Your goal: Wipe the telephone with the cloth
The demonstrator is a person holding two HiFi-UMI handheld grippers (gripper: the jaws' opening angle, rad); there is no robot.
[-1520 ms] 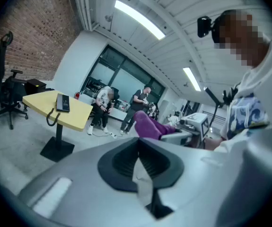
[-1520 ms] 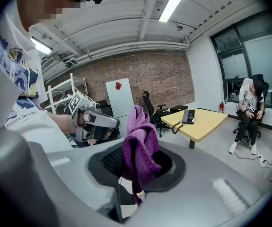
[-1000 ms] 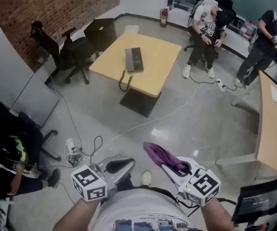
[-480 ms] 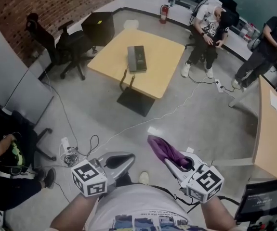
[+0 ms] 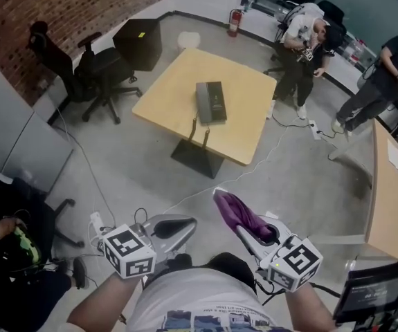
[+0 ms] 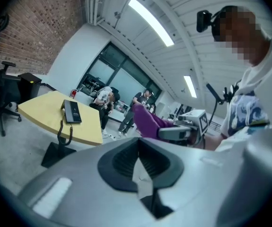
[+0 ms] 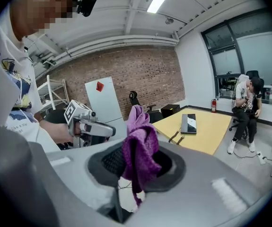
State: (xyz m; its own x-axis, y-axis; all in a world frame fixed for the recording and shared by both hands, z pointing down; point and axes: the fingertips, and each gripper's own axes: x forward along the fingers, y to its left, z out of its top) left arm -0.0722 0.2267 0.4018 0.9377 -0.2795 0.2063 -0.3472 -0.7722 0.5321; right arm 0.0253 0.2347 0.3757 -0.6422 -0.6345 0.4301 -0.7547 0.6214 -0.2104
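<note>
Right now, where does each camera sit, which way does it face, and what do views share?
Head view: on the head, facing steeply down at the table; left gripper, right gripper, shirt show.
Left gripper view: on that gripper, along its shut jaws; right gripper with cloth shows.
Right gripper view: on that gripper, along jaws shut on cloth; left gripper shows.
All share the table and telephone.

Telephone [image 5: 211, 102]: one; cloth [image 5: 234, 211], purple: one; grippers: two, a left gripper [image 5: 188, 223] and a right gripper [image 5: 243, 235]; marker cubes: two, a left cube [image 5: 128, 252] and a right cube [image 5: 294, 262]; tables: two, a yellow table [image 5: 243, 81] and a long table [image 5: 392, 185]; black office chairs: two, a corner chair [image 5: 43, 50] and a nearer chair [image 5: 105, 71]; other persons: three, a seated person [image 5: 302, 43], a standing person [image 5: 392, 64] and a person at lower left [image 5: 5, 254]; fire extinguisher [image 5: 234, 23]: one; black cabinet [image 5: 140, 43]: one.
</note>
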